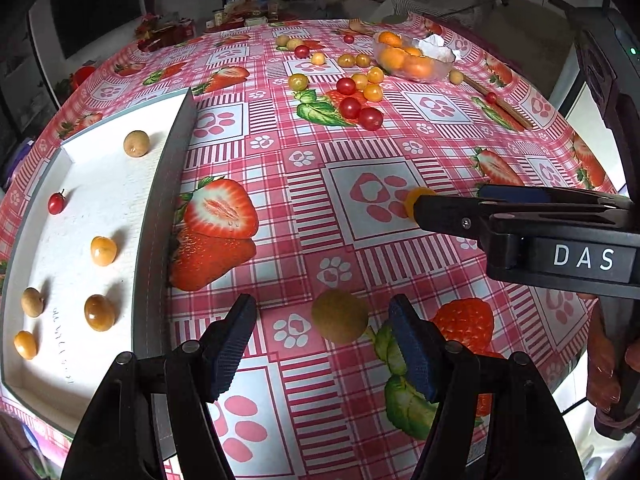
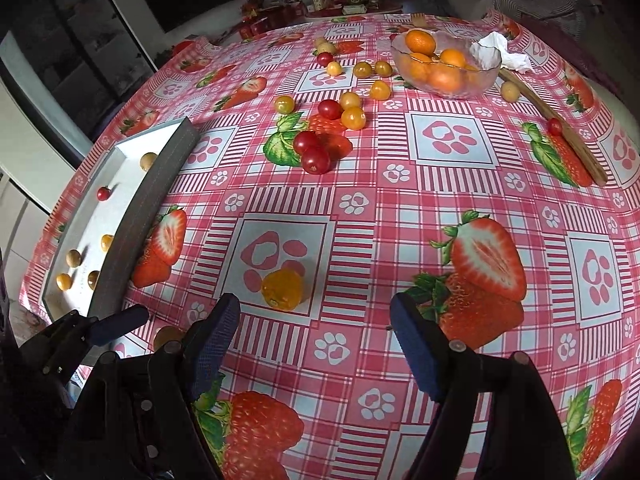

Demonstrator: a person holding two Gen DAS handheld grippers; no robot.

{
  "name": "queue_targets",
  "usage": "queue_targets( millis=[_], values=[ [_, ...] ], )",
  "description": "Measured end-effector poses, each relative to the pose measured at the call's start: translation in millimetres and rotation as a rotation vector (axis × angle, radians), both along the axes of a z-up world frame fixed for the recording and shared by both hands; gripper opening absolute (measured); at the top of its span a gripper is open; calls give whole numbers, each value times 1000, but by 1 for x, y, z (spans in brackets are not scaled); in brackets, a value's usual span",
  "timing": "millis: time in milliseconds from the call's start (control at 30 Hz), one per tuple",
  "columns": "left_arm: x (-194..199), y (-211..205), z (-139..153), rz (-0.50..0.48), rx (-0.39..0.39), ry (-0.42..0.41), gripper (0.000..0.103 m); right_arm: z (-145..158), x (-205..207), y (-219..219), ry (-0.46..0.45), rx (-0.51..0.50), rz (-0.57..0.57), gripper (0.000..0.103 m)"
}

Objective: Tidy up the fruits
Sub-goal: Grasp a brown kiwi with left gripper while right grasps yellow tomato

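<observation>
My left gripper (image 1: 322, 344) is open, its pads on either side of a brown longan (image 1: 340, 316) lying on the tablecloth. My right gripper (image 2: 316, 340) is open, just behind a yellow cherry tomato (image 2: 282, 289) on the cloth; that tomato also peeks out in the left wrist view (image 1: 412, 201) behind the right gripper's fingers (image 1: 452, 212). A white tray (image 1: 80, 152) at the left holds several small fruits: longans, yellow tomatoes and a red one (image 1: 56, 203). Loose red and yellow tomatoes (image 1: 352, 98) lie scattered at the far middle.
A glass bowl (image 2: 486, 80) of oranges stands at the far right beside crumpled tissue (image 2: 508, 54). A wooden stick (image 2: 560, 136) lies along the right, with a red tomato beside it. The tray's grey wall (image 1: 160, 216) rises left of my grippers.
</observation>
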State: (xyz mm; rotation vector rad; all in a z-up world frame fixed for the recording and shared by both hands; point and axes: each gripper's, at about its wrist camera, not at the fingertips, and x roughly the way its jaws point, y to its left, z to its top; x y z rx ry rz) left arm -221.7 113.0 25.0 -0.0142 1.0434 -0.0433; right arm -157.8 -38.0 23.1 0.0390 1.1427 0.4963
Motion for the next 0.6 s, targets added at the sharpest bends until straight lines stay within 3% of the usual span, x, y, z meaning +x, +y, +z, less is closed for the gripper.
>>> queue_targets(
  millis=[233,300,433,500,567,600],
  values=[
    [3,-6,-3,5,23,-3,70,-5,2,17,1,-32,52,69],
    [4,-7,-3,3,27,-2,70,-5,2,22,-11,-55,69,59],
    [4,-9,-3,4,30,-3,69,-5,1,28,-21,-80,98,27],
    [3,-10,-2,-1,25,-9,62,-5,2,26,-16,-70,94,25],
    [2,-13,-1,-17,24,-15,44,-5,2,21,-3,-45,77,26],
    [2,-16,0,-24,24,-16,41,-5,2,18,6,-30,68,26]
  ],
)
